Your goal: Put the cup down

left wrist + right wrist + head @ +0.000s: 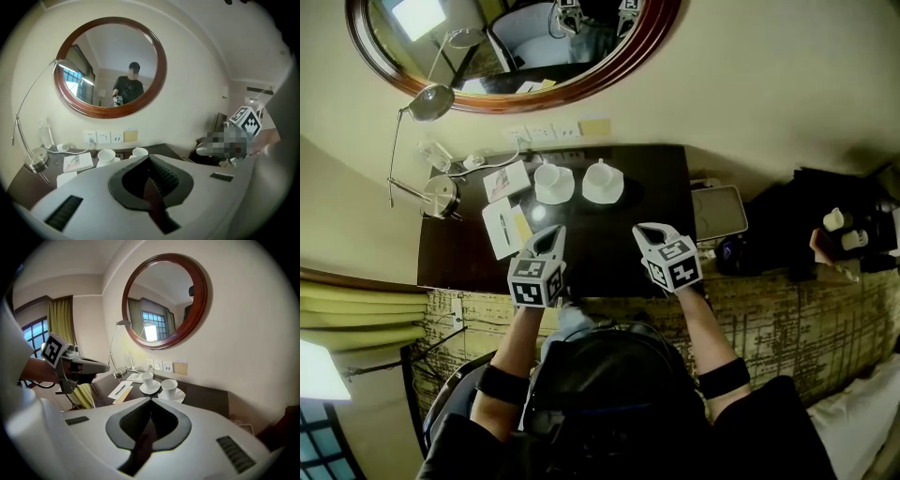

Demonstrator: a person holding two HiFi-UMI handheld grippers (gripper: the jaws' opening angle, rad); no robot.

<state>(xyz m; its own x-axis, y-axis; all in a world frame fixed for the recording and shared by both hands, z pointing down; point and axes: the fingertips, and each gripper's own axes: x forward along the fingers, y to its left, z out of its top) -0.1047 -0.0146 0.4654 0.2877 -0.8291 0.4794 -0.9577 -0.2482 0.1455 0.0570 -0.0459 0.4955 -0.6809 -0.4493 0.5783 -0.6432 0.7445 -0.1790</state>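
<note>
Toward the desk's (609, 258) far edge, the left cup (551, 176) and right cup (602, 176) sat upright on saucers (621, 195), so the setting-down looked done; left gripper (549, 234) and right gripper (650, 232) hung over the near edge, jaws closed on nothing.

"How are my grippers sitting?"

"My left white-and-grey two-jaw gripper (548, 234) hangs over the near edge of the dark wooden desk (656, 187), jaws pressed together, nothing between them."

"And the other?"

"My right white-and-grey two-jaw gripper (649, 232) is beside it over that same edge, apart from it, closed and empty too. Both tilt down towards the desk, with my left forearm (511, 347) and right forearm (708, 337) stretched forward."
</note>
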